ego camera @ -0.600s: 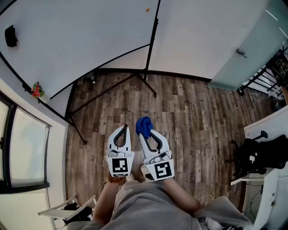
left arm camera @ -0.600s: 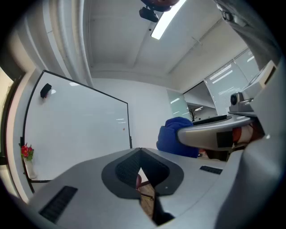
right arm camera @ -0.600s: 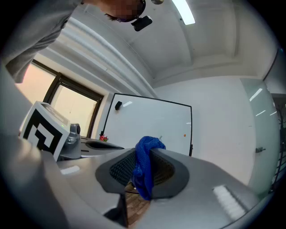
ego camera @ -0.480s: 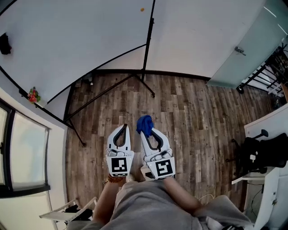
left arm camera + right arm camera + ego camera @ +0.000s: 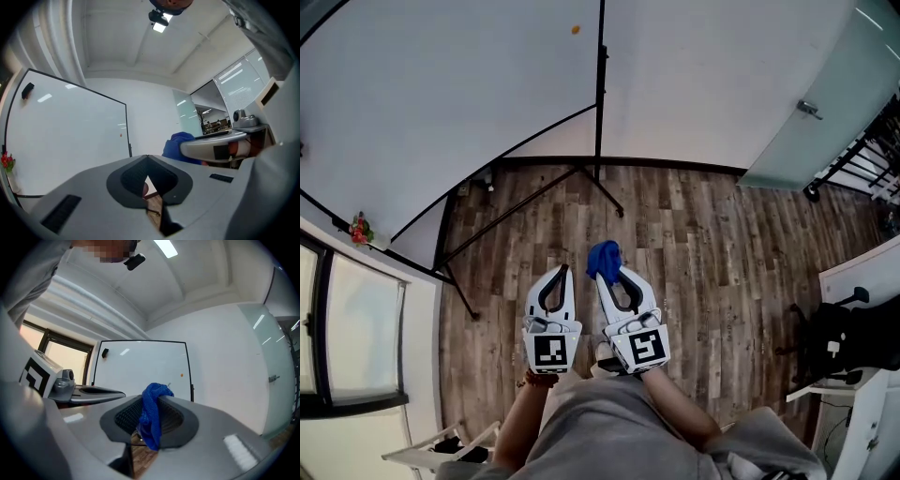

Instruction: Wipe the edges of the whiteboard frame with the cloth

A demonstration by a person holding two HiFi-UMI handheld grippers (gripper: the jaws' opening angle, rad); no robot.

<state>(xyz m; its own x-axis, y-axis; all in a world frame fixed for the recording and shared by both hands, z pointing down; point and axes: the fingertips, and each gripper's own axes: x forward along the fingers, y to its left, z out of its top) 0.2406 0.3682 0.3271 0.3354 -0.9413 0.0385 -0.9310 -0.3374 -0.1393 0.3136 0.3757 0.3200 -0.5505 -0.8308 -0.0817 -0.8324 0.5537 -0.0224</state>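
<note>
In the middle of the head view, over the wood floor (image 5: 722,244), the cloth (image 5: 602,259) is a crumpled deep-blue wad. The right gripper (image 5: 606,274) clamps it between its jaws, while the left gripper (image 5: 562,272) beside it is closed on nothing. Compared with half a second ago, the whiteboard (image 5: 441,103) at upper left has swung, its black frame (image 5: 601,84) now running nearly vertical, well apart from the cloth.

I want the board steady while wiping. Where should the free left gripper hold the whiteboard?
Probably the right vertical frame bar of the whiteboard: it is thin and straight with open space beside it, so the left gripper, now shut and empty, could open and close over it from the right.
</note>
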